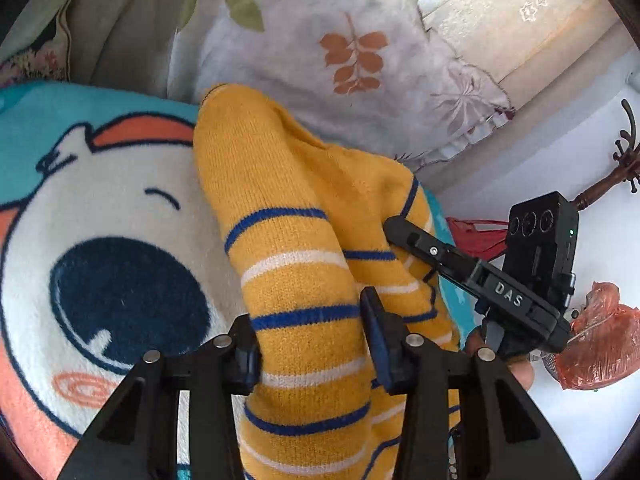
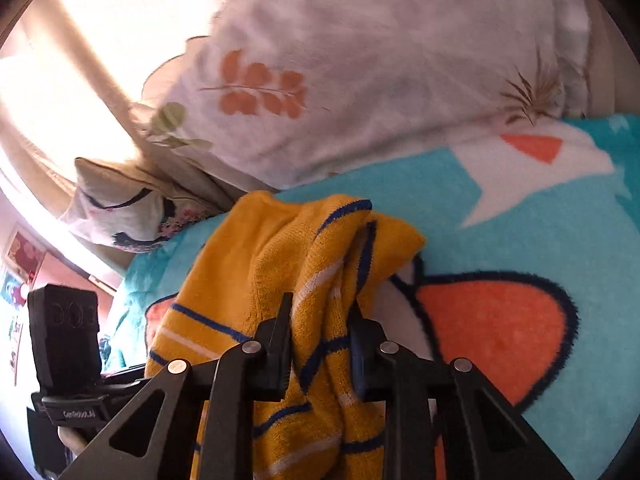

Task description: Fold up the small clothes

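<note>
Both hand-held grippers [image 1: 310, 342] [image 2: 320, 344] pinch yellow sweater [image 1: 288, 208] (pillow [image 1: 312, 60] behind).

L wrist: close, fwd | R wrist: close | shared: sweater [image 1: 304, 280], blanket [image 1: 120, 184]

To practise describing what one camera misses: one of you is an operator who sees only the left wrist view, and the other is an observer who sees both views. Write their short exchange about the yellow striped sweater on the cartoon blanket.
Operator: I see the right gripper only side-on at the edge of the sweater. Is there cloth between its fingers?
Observer: Yes. In the right wrist view, a bunched fold of the sweater runs up between the two fingers.
Operator: What lies beyond that fold on the blanket?
Observer: A large orange patch outlined in dark blue, just right of the sweater.
Operator: Anything on the far wall?
Observer: Colourful pictures hang on a pink wall at the left edge of the view.
</note>
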Available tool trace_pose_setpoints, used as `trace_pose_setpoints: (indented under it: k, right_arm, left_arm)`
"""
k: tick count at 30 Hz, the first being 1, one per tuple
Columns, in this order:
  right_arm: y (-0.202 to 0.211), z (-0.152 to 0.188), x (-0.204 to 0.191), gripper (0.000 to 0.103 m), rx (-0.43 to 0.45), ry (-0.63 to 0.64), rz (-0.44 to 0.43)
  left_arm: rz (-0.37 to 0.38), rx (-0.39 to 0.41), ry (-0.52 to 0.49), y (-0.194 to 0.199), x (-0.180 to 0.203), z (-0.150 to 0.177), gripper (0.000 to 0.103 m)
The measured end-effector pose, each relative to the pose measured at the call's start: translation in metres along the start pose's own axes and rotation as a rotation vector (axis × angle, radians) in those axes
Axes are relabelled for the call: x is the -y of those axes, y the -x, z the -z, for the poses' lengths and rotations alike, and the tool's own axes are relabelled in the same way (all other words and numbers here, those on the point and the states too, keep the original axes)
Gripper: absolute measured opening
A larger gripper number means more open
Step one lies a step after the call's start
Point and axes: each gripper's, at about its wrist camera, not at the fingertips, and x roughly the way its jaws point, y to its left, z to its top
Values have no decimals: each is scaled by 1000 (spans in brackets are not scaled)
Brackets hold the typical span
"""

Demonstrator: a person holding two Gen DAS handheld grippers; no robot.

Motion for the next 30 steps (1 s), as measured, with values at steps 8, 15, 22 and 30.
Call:
trace_pose_setpoints:
  k: [8, 15, 22, 30]
  right_arm:
    - [3, -10, -33, 54, 91, 86, 155]
    - [23, 2, -32, 54, 143, 80, 201]
    - [33, 35, -60, 64, 71, 146, 81]
    - [31, 84, -48, 45, 41, 113, 51]
  left_arm:
    - [-313, 33, -21, 21, -9, 1, 58]
    - [-281, 63, 29, 24, -24, 36, 58]
    - [-272, 105, 3, 26, -21, 57, 62]
    - [-199, 140, 60, 53, -27, 62, 62]
